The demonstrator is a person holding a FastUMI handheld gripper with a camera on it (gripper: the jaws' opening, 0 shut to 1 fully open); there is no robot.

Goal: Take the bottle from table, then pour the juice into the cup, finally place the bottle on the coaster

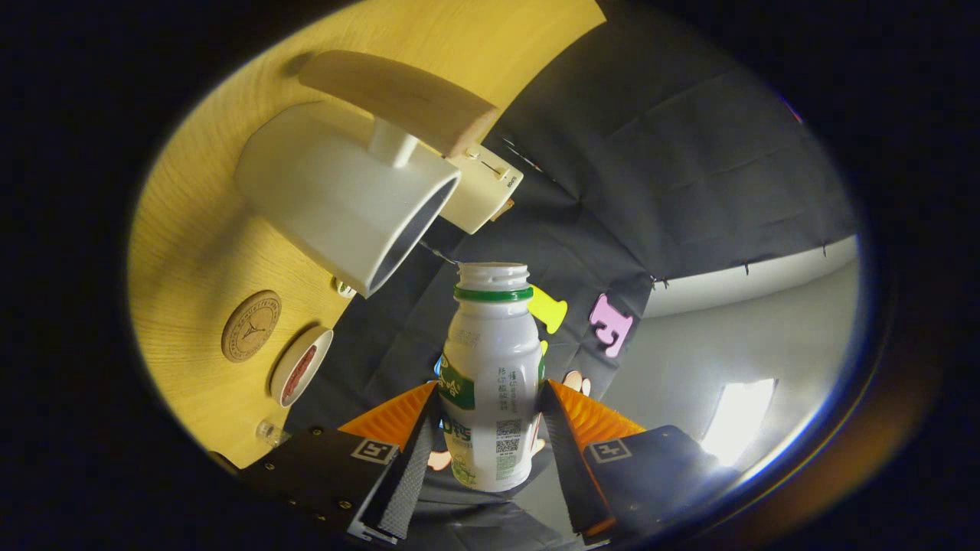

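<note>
Claw [490, 448], nearest the camera: its two fingers [406, 467] stand one on each side of the bottle [491, 383] and press on its lower body, so the claw is clamped on the bottle. Each finger carries a small square marker on its housing.

Bottle: white plastic, with a green ring below an uncapped, threaded neck and a printed green label on its side. It is held between the fingers, and its open mouth points ahead of them, toward the cup [344, 195]. The whole scene appears rotated, so the surface [184, 252] runs up one side of the view instead of lying level.

Cup: white, wide and cylindrical, standing on the yellow wood-grain surface. Its open rim faces the bottle's mouth and lies just beyond it; the two are near but apart. No liquid can be made out at the bottle's mouth.

Behind the cup: a pale wooden piece on a short white stem [394, 99], and a cream box with small knobs [482, 187] just beside the cup's rim.

Coaster [251, 325]: round, cork-coloured, with a stamped emblem, flat on the surface, apart from the cup. Just beside it lies a roll of tape [300, 367] with a reddish core.

Background: black cloth wall [674, 153], and a pale grey wall with a bright patch.
</note>
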